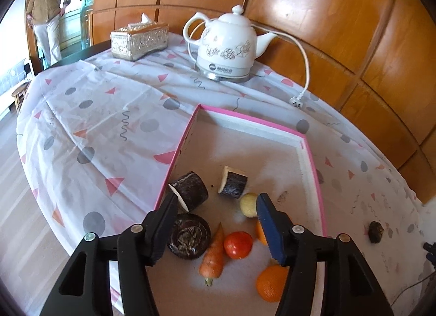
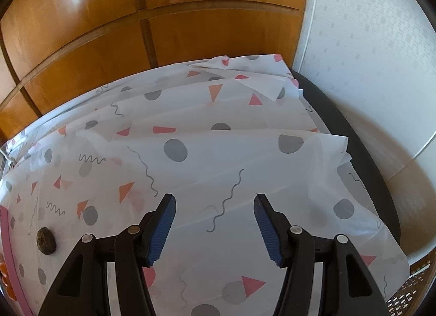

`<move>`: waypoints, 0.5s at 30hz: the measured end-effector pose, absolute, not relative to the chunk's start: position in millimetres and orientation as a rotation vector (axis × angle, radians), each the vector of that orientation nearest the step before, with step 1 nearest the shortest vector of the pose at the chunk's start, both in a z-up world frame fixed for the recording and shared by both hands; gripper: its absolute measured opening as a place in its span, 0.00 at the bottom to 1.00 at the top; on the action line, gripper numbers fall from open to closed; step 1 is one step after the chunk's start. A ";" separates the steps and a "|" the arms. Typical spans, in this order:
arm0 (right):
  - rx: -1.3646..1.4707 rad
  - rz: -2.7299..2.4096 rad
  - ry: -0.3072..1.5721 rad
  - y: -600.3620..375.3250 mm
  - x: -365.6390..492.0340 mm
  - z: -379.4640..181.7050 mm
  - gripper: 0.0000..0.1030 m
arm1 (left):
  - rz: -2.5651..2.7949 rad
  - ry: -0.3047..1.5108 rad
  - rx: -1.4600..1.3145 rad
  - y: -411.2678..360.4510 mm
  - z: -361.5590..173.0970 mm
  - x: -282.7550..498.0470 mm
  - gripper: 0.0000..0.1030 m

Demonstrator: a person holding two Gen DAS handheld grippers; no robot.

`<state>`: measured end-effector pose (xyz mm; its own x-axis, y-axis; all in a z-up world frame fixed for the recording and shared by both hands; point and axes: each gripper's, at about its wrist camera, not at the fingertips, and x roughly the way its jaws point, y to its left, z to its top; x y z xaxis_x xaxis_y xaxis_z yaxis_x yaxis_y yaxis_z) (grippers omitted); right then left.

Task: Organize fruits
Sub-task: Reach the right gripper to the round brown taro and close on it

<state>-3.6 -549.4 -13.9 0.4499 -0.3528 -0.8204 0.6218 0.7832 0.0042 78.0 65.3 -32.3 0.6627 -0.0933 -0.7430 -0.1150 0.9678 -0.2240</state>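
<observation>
Fingers of the left gripper [image 1: 218, 228] stand spread wide and hold nothing, hanging over the near part of the pink-rimmed tray [image 1: 313, 152]. In this left wrist view the tray holds a tomato [image 1: 238, 244] and a carrot [image 1: 213, 256] lying almost between the fingers, an orange [image 1: 269, 283] near the right finger, a pale round fruit [image 1: 248, 204] partly hidden behind that finger's tip, and three dark cylindrical pieces [image 1: 190, 190] toward the left wall. One small dark fruit [image 1: 376, 231] lies on the patterned tablecloth [image 1: 109, 125] outside the tray, to its right. A white kettle [image 1: 226, 46] and a tissue box [image 1: 139, 39] stand far back.

From the right wrist view, the right gripper [image 2: 214, 226] is likewise spread and empty, over bare cloth; the small dark fruit sits near its left, just beside the tray's pink edge.

That stray piece looks light, firm and rough-skinned, so it should not slip; closing across its widest middle seems best. The tomato and orange are smooth and round and would likely roll, so they want a centred, gentle pinch. The carrot is probably best taken at its thick middle.
</observation>
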 end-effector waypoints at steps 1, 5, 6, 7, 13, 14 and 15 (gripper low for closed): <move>0.322 -0.611 0.925 -548.2 -3.1 -14.0 0.59 | 0.007 0.846 -0.261 64.8 -30.5 75.8 0.59; 0.315 -0.592 0.935 -545.6 -1.2 -15.6 0.59 | -0.004 0.836 -0.253 63.5 -25.2 67.2 0.60; 0.315 -0.588 0.938 -545.2 -0.8 -16.1 0.59 | -0.007 0.837 -0.254 63.4 -24.7 65.3 0.60; 0.315 -0.581 0.942 -544.4 -0.2 -16.8 0.59 | -0.009 0.837 -0.256 63.5 -24.6 63.4 0.60; 0.294 -0.495 1.003 -531.7 10.4 -25.6 0.59 | -0.014 0.847 -0.242 61.8 -25.9 54.0 0.60; 0.286 -0.480 1.011 -527.9 12.1 -26.4 0.59 | -0.013 0.847 -0.242 61.9 -26.2 52.8 0.60; 0.276 -0.463 1.020 -523.4 13.9 -26.9 0.59 | -0.012 0.846 -0.241 62.1 -26.4 51.4 0.61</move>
